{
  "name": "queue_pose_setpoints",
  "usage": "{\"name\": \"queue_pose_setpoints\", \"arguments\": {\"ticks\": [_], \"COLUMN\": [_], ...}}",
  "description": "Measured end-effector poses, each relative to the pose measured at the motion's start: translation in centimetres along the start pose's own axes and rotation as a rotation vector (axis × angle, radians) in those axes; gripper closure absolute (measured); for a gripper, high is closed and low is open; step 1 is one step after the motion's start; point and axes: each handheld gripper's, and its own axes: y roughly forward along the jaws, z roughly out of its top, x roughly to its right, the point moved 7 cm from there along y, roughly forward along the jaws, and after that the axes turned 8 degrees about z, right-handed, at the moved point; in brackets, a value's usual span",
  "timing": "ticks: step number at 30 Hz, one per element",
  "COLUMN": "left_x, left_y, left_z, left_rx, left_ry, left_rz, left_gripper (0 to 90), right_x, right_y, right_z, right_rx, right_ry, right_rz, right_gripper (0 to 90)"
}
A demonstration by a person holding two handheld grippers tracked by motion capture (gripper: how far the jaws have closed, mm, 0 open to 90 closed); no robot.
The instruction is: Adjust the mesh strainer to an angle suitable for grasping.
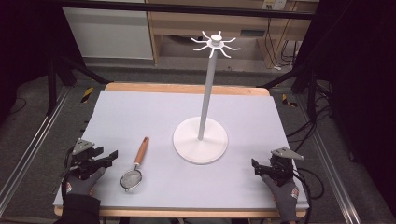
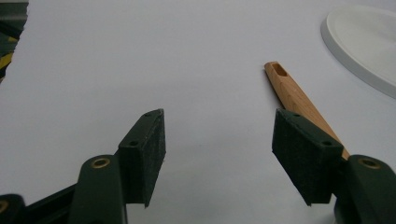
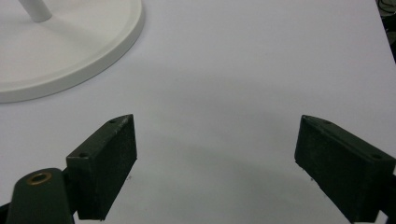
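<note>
- The surface [image 1: 187,186] is seen from above the person's side in the high view, looking forward and down, far enough off that the whole white stand [image 1: 201,140] is taken in.
- The left gripper view is taken low and close along the fingers [image 2: 144,154], facing the wooden handle of the strainer [image 2: 294,95], which is also seen in the high view [image 1: 141,151].
- The right gripper view is taken equally low and near; the stand's round base [image 3: 70,51] is shared with both other views.
</note>
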Motion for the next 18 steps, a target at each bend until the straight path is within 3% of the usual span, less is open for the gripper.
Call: {"name": "queue_pose_setpoints", "arguments": {"ticks": [18], "left_x": [2.3], "left_y": [-0.7], "left_z": [0.8], "left_rx": [-0.012], "left_ry": [0.032], "left_rz": [-0.052], "left_gripper": [35.9], "right_x": [0.0], "right_y": [-0.1], "right_z": [-0.1], "right_rx": [-0.011], "right_ry": [-0.001], "right_rz": [-0.003], "right_gripper": [12.7]}}
